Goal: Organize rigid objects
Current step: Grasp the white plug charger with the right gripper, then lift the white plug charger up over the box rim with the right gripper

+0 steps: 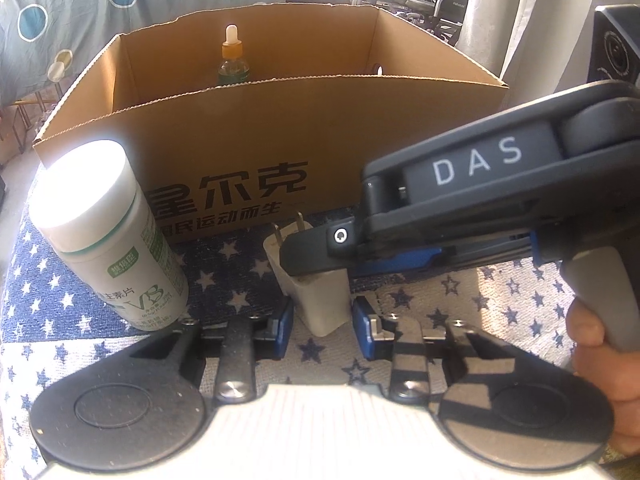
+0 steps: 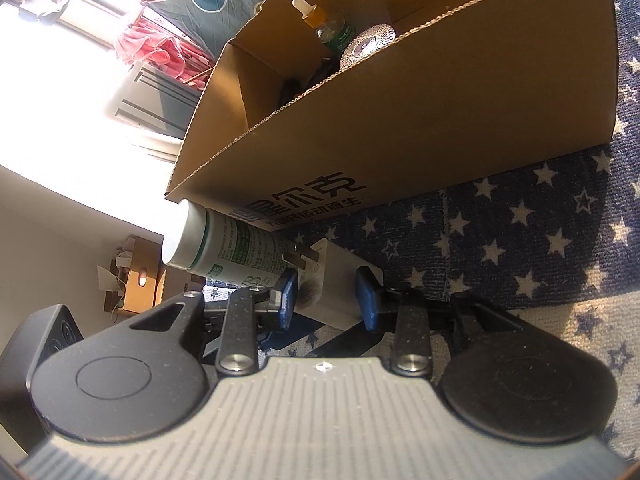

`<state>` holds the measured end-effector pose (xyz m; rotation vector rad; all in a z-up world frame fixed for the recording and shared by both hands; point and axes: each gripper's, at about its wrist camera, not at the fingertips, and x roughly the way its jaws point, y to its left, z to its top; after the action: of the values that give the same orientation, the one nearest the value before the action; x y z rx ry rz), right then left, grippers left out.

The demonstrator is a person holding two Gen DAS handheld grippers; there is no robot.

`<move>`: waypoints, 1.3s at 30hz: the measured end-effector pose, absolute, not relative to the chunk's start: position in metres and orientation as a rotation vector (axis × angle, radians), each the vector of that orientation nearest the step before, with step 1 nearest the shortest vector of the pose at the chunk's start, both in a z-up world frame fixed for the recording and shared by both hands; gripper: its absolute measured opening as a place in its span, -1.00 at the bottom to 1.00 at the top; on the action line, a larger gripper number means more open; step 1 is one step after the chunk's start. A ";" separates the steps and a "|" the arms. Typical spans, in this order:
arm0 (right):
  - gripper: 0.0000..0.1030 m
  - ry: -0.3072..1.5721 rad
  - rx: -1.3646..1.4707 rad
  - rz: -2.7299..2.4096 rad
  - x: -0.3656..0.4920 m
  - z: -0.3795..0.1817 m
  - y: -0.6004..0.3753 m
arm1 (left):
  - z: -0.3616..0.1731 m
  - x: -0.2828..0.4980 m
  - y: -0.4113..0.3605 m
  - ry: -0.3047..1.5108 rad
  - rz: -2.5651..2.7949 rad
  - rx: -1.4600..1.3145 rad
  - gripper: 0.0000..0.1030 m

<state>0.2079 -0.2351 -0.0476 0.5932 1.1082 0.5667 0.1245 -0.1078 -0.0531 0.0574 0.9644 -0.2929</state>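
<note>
Blue-padded fingers of your left gripper (image 1: 323,326) stand open on either side of a white plug adapter (image 1: 316,296), which stands upright on the star-patterned cloth (image 1: 460,292) with its two prongs pointing up. Your right gripper (image 2: 328,299) comes in from the side, its fingers also spread around the adapter's body; whether the pads touch it cannot be told. Just beside the adapter, to its left in the left wrist view, stands a white vitamin bottle (image 1: 108,236) with a green-printed label. Behind both sits an open cardboard box (image 1: 280,136) with dark Chinese lettering. Inside the box are a dropper bottle (image 1: 233,58) and a round silver mesh object (image 2: 367,46).
</note>
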 end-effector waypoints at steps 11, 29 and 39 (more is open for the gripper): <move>-0.33 1.106 0.631 0.551 0.198 -0.052 -0.241 | -0.056 0.124 -0.113 0.962 -0.305 0.090 -0.37; -0.28 1.111 0.640 0.547 0.197 -0.057 -0.238 | -0.055 0.129 -0.110 0.966 -0.297 0.088 -0.38; -0.28 1.097 0.619 0.550 0.196 -0.054 -0.238 | -0.052 0.123 -0.102 0.957 -0.296 0.076 -0.39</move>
<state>0.1964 -0.2376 -0.0539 0.6190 1.0972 0.5503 0.1230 -0.1016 -0.0515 0.0760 0.9573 -0.2963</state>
